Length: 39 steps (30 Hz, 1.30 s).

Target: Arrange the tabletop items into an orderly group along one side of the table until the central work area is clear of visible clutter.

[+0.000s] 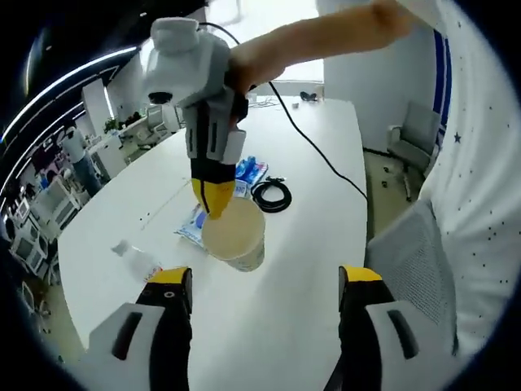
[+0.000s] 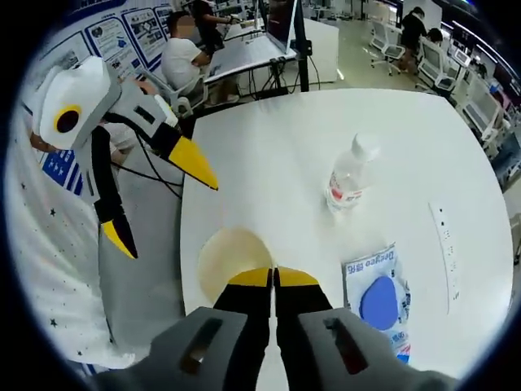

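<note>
On the white tabletop, the right gripper pinches the paper cup rim, fingers together, cup at their 11 o'clock. The left gripper waits with fingers apart, cup at 12 o'clock beyond.

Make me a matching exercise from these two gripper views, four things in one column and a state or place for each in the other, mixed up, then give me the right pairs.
Things:
1. paper cup
2. water bottle
3. black cable coil
4. left gripper

States or places:
A. lying on the white table beyond the cup
B. jaws spread wide, nothing between them
C. right gripper pinching its rim
D. clear plastic, white cap, lying on the table

Pairs: 1-C, 2-D, 3-A, 4-B
</note>
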Tool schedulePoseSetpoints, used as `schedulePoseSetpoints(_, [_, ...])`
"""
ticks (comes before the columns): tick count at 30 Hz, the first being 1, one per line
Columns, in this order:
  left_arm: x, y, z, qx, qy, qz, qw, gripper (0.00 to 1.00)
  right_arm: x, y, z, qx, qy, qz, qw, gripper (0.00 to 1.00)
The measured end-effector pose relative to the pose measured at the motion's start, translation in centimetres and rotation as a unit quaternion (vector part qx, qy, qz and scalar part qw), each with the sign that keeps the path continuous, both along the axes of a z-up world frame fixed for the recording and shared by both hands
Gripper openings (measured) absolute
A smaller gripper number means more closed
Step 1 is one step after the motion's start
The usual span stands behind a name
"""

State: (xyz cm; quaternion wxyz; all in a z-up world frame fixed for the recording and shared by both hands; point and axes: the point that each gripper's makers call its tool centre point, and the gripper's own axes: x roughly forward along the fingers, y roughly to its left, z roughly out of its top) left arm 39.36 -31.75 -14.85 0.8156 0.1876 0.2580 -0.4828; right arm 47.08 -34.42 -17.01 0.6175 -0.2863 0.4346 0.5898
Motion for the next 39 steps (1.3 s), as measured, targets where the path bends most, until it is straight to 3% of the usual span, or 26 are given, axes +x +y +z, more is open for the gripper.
schedulePoseSetpoints(6, [0.5,0.7,1.2,-0.063,0.009,0.04,0.9972,0.8,1.1,0.1,0.1,0.005,-0.004,-0.01,0.9999,0.0])
schedulePoseSetpoints(15, [1.4,2.5,1.7,-0.12,0.013,0.091,0.9885,0.86,3.4,-0.1,0.0,0.02,-0.008,-0.043,0.9988,0.0])
schedulePoseSetpoints(30, [1.9,5.6,1.6,-0.149,0.015,0.144,0.9781,0.86,9.1,-0.4,-0.6,0.066,-0.028,-0.137,0.988,0.0])
schedulePoseSetpoints(39, [2.5,6.4,1.5,-0.156,0.017,0.157,0.9751,0.85,11.8,0.1,-2.5,0.073,-0.022,-0.176,0.9813,0.0])
